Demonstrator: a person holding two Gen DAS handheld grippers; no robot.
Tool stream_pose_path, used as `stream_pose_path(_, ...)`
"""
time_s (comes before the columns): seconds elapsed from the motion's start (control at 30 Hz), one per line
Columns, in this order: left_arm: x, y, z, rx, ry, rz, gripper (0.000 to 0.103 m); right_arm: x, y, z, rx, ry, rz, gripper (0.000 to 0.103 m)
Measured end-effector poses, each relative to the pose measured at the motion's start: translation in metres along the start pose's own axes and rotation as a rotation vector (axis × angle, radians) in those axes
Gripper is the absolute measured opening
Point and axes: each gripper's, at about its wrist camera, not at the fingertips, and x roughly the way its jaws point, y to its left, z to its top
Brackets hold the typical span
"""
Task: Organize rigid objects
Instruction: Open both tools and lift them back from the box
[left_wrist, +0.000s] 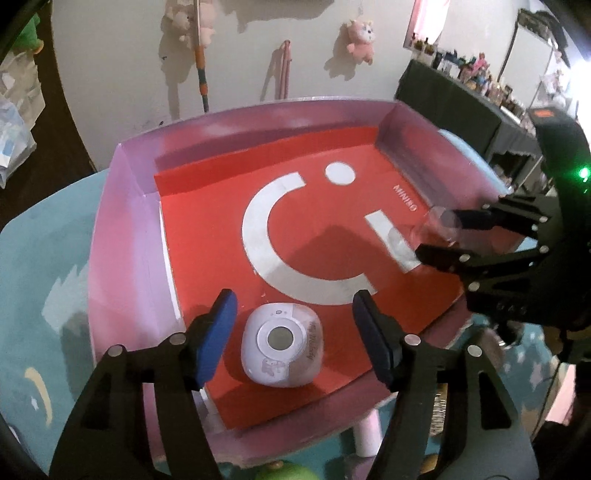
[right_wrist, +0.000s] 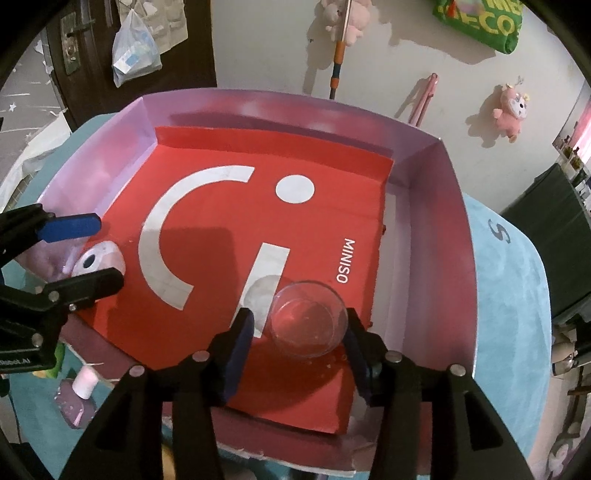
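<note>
Left wrist view looks down into a shallow pink tray lined with a red sheet printed with a white smile mark. The left claw hovers with its fingers apart, straddling a white case that lies on the sheet at the tray's near edge; neither blue pad touches it. The right claw brackets a clear cup standing upright on the sheet, near the tray's right wall. Its right finger looks to be at the rim and the left one stands a little off, so I judge it apart and not clamped.

Both items already sit inside the tray, so the step in hand reads as placing or releasing them there, though a fresh pickup would look the same. If it is release, each claw should lift straight up without clipping its item.

The case is a rounded, pillow-like square of smooth plastic with a round inset on top; such curved sides may slip under a pinch. The cup is thin, transparent and round, with a glossy wall that could skid or tip if nudged at the rim. The tray looks like folded card with low walls, and it rests on a pale blue bench.
</note>
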Motion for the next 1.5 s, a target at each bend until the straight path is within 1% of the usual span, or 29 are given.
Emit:
stream_pose_path(0.1, -0.014, -0.002, 0.001, -0.002, -0.036, 0.003, 0.068, -0.011, 0.002, 0.0, 0.002, -0.021, -0.001, 0.056)
stream_pose_path(0.17, -0.023, -0.004, 0.002, -0.001, -0.054, -0.003, 0.069, -0.02, 0.0, -0.001, 0.007, -0.043, -0.003, 0.064)
stream_pose_path(0.33, -0.054, -0.01, 0.0, -0.024, -0.116, -0.02, 0.075, -0.05, -0.003, -0.001, 0.029, -0.098, 0.009, 0.066)
stream_pose_path(0.37, -0.062, -0.011, -0.001, -0.028, -0.131, -0.023, 0.075, -0.058, -0.003, -0.002, 0.032, -0.113, 0.012, 0.068)
stream_pose_path(0.47, -0.087, -0.015, -0.006, -0.031, -0.189, -0.013, 0.076, -0.085, -0.002, -0.008, 0.035, -0.168, 0.012, 0.074)
stream_pose_path(0.57, -0.112, -0.022, -0.012, -0.025, -0.255, 0.004, 0.082, -0.109, 0.002, -0.014, 0.027, -0.216, 0.004, 0.077)
stream_pose_path(0.63, -0.13, -0.028, -0.019, -0.018, -0.3, -0.001, 0.083, -0.127, 0.005, -0.021, 0.016, -0.253, -0.005, 0.082)
stream_pose_path(0.73, -0.153, -0.035, -0.031, -0.017, -0.35, 0.008, 0.086, -0.156, 0.011, -0.034, 0.01, -0.32, -0.016, 0.088)
stream_pose_path(0.83, -0.173, -0.043, -0.045, -0.019, -0.404, 0.002, 0.09, -0.186, 0.014, -0.05, 0.02, -0.392, -0.021, 0.094)
stream_pose_path(0.9, -0.184, -0.047, -0.054, -0.025, -0.431, 0.006, 0.094, -0.207, 0.016, -0.062, 0.026, -0.444, -0.022, 0.098)
stream_pose_path(0.97, -0.194, -0.052, -0.066, -0.035, -0.465, 0.016, 0.095, -0.224, 0.018, -0.075, 0.038, -0.492, -0.021, 0.103)
stream_pose_path(1.13, -0.21, -0.062, -0.098, -0.056, -0.54, 0.064, 0.096, -0.255, 0.025, -0.112, 0.069, -0.573, -0.01, 0.103)
stream_pose_path(1.3, -0.219, -0.074, -0.136, -0.073, -0.614, 0.147, 0.098, -0.266, 0.039, -0.154, 0.095, -0.636, -0.023, 0.103)
stream_pose_path(1.4, -0.218, -0.079, -0.156, -0.077, -0.638, 0.193, 0.098, -0.261, 0.05, -0.176, 0.107, -0.657, -0.061, 0.103)
stream_pose_path(1.5, -0.21, -0.081, -0.174, -0.096, -0.644, 0.213, 0.098, -0.247, 0.059, -0.194, 0.121, -0.659, -0.105, 0.103)
